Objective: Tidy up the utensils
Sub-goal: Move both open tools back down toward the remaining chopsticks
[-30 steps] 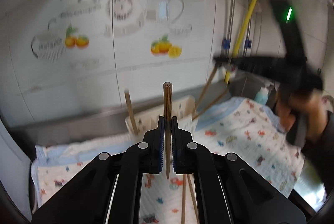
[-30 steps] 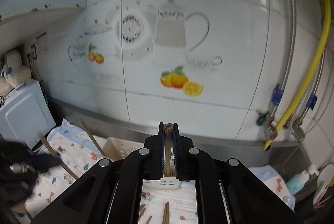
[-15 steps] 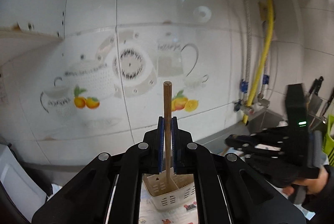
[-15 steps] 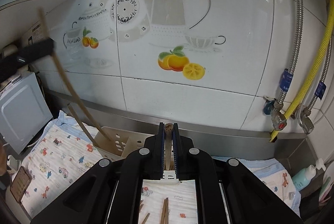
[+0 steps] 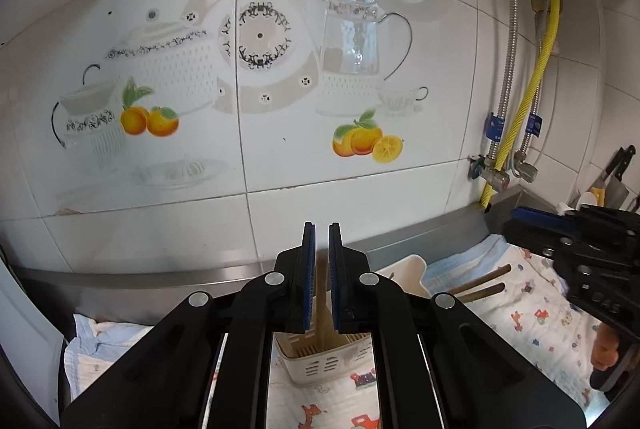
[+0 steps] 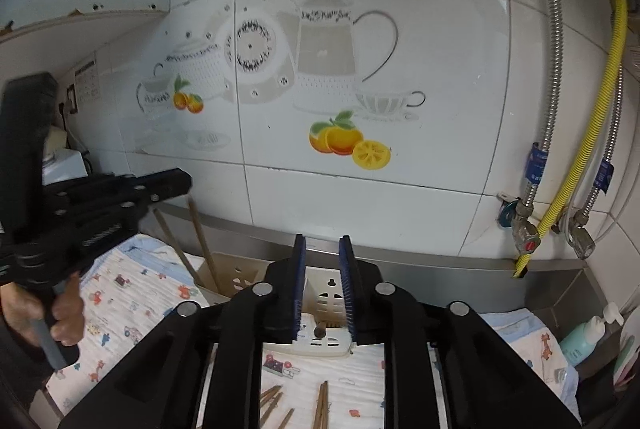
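The left gripper (image 5: 322, 229) is a tricky read. The chopstick (image 5: 322, 293) between its blue pads is only a brown blur. Its top end sits below the fingertips and its lower end is lost inside the utensil holder (image 5: 320, 361). The jaws are easing apart to a narrow slit, and the pads don't look to be squeezing the wood. The stick's long axis runs straight up and down, pointing into the holder directly under the claw. The black fingers hide most of the holder, so only a slotted cream wall shows between them. Right of the holder, two leaning chopsticks (image 5: 480, 279) poke up and rightward, with their lower ends hidden behind a finger.

The right gripper (image 6: 322, 241) has its jaws opening too, with a clear gap and nothing clamped. Low in that gap a second chopstick (image 6: 320, 329) shows only its round end. It points roughly at the camera and the shaft is out of sight. It sits at the holder's near wall, and I can't tell whether it is inside.

In the holder's left compartment, two slanted sticks (image 6: 202, 241) tilt up and to the left. In front of the holder, loose chopsticks (image 6: 322, 405) lie on the printed cloth (image 6: 132, 293), pointing roughly toward the holder and cut off by the bottom edge. Left of the holder, a hand (image 6: 64, 313) grips the other gripper's handle, and that gripper's tip is blurred.
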`<state>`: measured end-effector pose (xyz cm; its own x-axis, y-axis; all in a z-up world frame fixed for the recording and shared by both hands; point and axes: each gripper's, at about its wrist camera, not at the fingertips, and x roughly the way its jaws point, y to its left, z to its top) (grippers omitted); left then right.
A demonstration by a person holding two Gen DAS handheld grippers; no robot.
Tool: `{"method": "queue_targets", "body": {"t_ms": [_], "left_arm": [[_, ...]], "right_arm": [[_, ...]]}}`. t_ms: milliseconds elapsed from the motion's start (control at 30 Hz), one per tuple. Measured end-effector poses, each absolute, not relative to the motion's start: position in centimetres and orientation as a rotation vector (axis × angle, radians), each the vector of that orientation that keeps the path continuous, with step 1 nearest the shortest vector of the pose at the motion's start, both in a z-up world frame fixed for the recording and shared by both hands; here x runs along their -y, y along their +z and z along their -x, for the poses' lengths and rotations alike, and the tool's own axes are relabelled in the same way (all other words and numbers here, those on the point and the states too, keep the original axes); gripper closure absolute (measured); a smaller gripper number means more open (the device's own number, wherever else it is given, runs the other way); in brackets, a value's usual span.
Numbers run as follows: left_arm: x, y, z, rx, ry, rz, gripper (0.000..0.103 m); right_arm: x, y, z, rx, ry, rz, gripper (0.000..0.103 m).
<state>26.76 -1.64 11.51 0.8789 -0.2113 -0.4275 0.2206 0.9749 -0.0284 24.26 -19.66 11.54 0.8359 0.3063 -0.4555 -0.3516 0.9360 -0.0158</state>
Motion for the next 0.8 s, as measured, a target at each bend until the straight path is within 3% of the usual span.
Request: {"method": "queue_targets", "body": {"t_ms": [300,633,667,733,800], "left_arm": [[0.7,12.7,-22.6,-0.408,-0.243,0.002,0.094],[-0.8,8.4,-15.1,-0.466,-0.293,0.027,0.093],[-0.9,8.0,-14.6,-0.472,-0.296,0.028,0.092],[-1.1,6.5,-13.3,-0.489,-0.291,0.027,0.076],[-1.2,5.2,-12.2,-0.502,-0.295,0.036,0.074]], "right_arm": [[21.2,10.5,-19.0,-0.454,0.35,0.087,0.077],[23.5,3.3,-12.6,-0.55,0.316,0.087,0.077],[23.7,2.5,-12.1,-0.561,0.311,0.088,0.077],[24.1,0.8,-11.1,-0.588,0.311,0.074,0.077],[24.5,-0.8,-10.3,-0.615,0.306,0.064,0.077]]}}
